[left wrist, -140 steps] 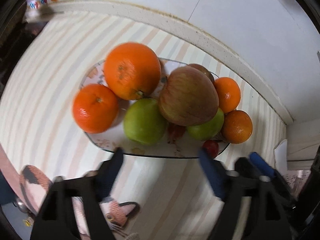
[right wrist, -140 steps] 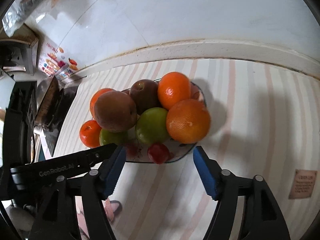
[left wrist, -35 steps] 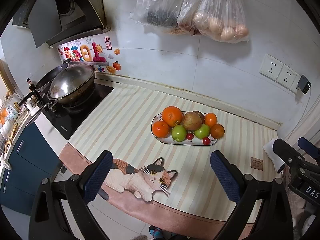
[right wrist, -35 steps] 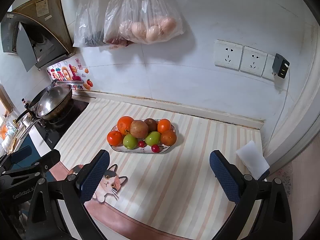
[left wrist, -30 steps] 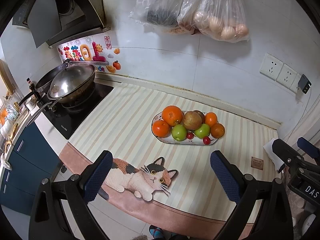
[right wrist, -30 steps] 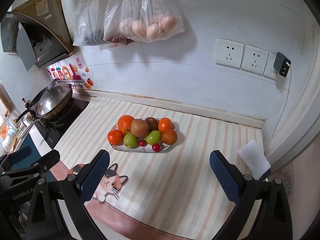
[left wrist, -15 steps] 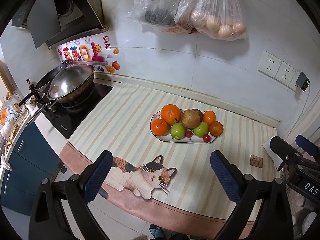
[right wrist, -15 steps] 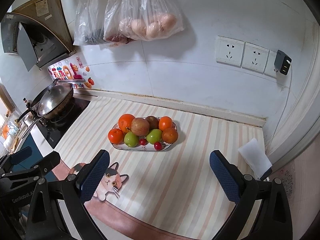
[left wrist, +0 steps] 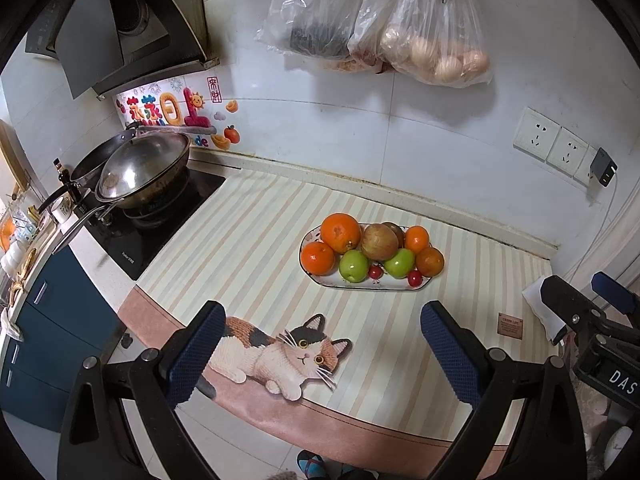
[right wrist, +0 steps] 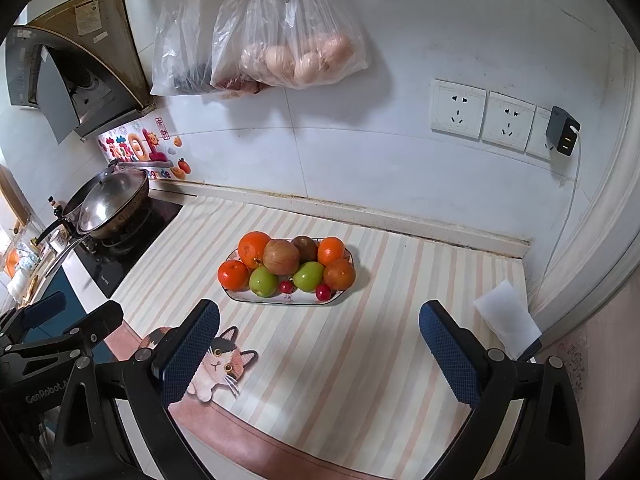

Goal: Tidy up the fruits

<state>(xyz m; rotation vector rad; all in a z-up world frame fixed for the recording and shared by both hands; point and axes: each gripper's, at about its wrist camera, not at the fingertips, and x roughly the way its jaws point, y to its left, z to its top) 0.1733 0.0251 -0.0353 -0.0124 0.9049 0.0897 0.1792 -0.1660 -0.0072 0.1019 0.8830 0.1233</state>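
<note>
One striped mat (left wrist: 248,248) covers the worktop (right wrist: 472,240), and on it, well back from both cameras, stands the oval plate (left wrist: 370,285) heaped with oranges (left wrist: 340,233), apples (right wrist: 281,257) and small red fruits (right wrist: 323,291). Left tongs (left wrist: 324,356) and right tongs (right wrist: 318,354) hang wide apart and empty, well short of the plate.

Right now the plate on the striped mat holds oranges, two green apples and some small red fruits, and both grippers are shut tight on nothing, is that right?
Not quite. The left gripper and right gripper are both open, jaws wide apart, as each wrist view shows. The rest stands: the plate holds oranges, two green apples and small red fruits.
</note>
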